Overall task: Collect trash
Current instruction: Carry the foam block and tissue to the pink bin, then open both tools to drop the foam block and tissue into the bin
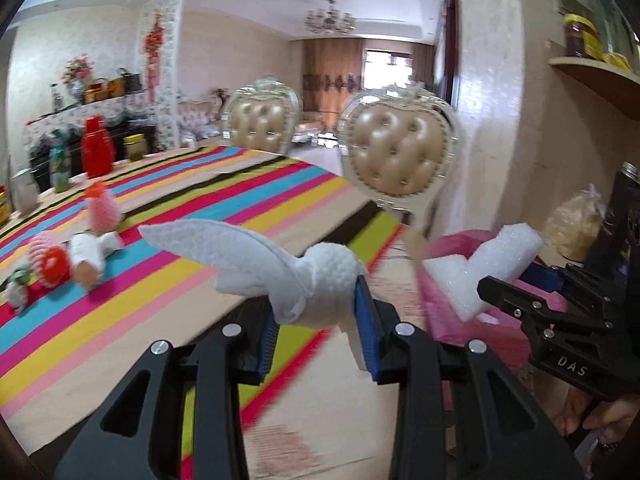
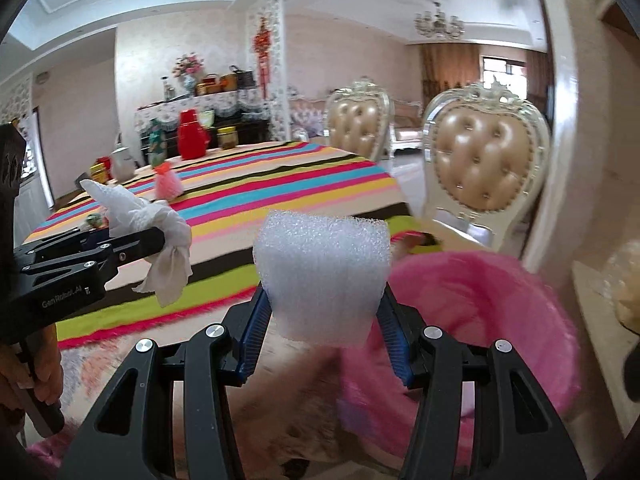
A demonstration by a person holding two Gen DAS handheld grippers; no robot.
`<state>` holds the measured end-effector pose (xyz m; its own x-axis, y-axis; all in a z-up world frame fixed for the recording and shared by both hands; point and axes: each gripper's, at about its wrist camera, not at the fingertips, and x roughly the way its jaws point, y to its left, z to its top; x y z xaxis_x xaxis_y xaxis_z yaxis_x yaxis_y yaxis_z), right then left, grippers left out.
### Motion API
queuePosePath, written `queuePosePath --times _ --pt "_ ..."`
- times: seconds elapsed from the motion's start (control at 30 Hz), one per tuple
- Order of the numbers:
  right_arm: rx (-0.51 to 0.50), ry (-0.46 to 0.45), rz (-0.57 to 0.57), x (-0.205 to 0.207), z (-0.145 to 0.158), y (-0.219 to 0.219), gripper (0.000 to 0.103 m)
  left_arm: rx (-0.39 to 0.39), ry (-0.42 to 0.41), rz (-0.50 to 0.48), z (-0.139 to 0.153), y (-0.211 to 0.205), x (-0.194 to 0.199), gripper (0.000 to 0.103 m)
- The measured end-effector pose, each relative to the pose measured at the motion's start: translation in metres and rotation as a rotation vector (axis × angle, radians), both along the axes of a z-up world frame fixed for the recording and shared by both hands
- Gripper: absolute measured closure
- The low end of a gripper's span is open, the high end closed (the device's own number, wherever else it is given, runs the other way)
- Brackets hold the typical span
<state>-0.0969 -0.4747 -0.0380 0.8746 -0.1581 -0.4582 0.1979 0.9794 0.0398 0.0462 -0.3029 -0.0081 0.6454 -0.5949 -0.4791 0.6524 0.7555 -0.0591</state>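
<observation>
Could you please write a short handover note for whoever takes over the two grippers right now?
Left gripper: shut on a crumpled white tissue.
Right gripper: shut on a white foam block.
Pink-lined bin: just beyond the table edge, ahead of the foam.
Done: both pieces lifted.
Left: drop both in the bin, then fetch the litter on the striped tablecloth, such as the pink foam nets.
</observation>
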Motion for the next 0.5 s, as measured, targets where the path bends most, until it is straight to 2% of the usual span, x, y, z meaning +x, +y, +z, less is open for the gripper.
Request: queuePosePath --times 0.27,0.5 --pt "0.026 0.001 -0.154 -0.036 -0.007 -0.062 0.052 0.019 0.019 -0.159 -0.005 -0.067 -0.015 0.069" --pt "0.054 0.011 -0.224 -0.053 -0.014 -0.103 0.052 0.047 0.02 -0.256 -0.019 -0.12 -0.029 0.069"
